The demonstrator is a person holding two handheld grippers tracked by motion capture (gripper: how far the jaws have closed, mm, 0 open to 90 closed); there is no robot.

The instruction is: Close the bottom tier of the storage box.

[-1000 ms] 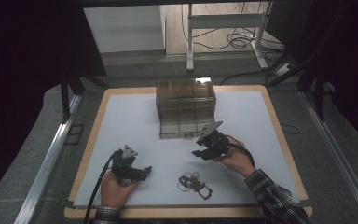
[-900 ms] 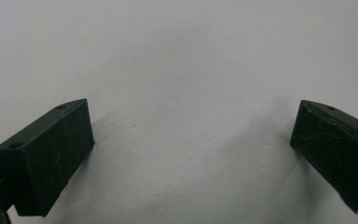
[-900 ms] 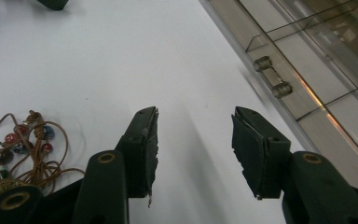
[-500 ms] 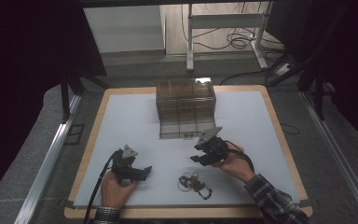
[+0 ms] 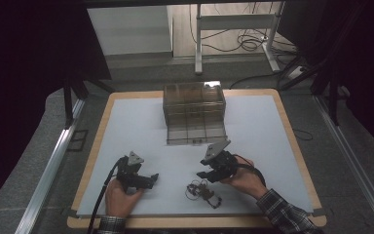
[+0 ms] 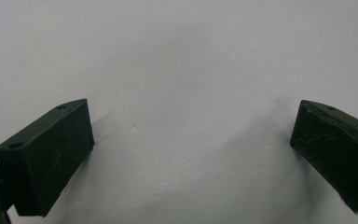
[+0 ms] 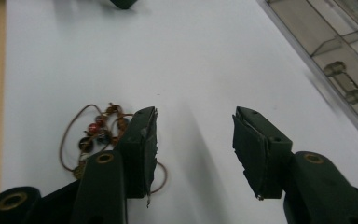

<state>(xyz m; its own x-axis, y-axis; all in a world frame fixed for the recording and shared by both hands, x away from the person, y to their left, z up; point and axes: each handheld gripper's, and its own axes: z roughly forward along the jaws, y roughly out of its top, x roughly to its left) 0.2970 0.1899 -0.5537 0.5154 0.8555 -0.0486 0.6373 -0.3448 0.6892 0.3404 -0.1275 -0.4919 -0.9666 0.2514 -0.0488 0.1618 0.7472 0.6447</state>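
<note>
A beaded cord bracelet (image 5: pixel 202 191) lies in a loose heap on the white mat (image 5: pixel 141 131) near the front edge. My right gripper (image 5: pixel 203 169) hovers just behind it, jaws pointing left, open with nothing between them. In the right gripper view the bracelet (image 7: pixel 91 133) sits to the left of the right gripper (image 7: pixel 193 126), partly hidden behind the left jaw. My left gripper (image 5: pixel 151 179) rests on the mat at the front left, pointing right. In its own view the left gripper (image 6: pixel 191 140) stands wide open over bare mat.
A clear brownish drawer box (image 5: pixel 193 112) stands at the middle back of the mat, its lowest drawer (image 7: pixel 340 70) pulled out toward me. The wooden table edge (image 5: pixel 292 141) frames the mat. Dark metal rails run along both sides.
My right gripper has moved toward the front of the table and a little left, closer to the bracelet. The left gripper and the bracelet have stayed put.
</note>
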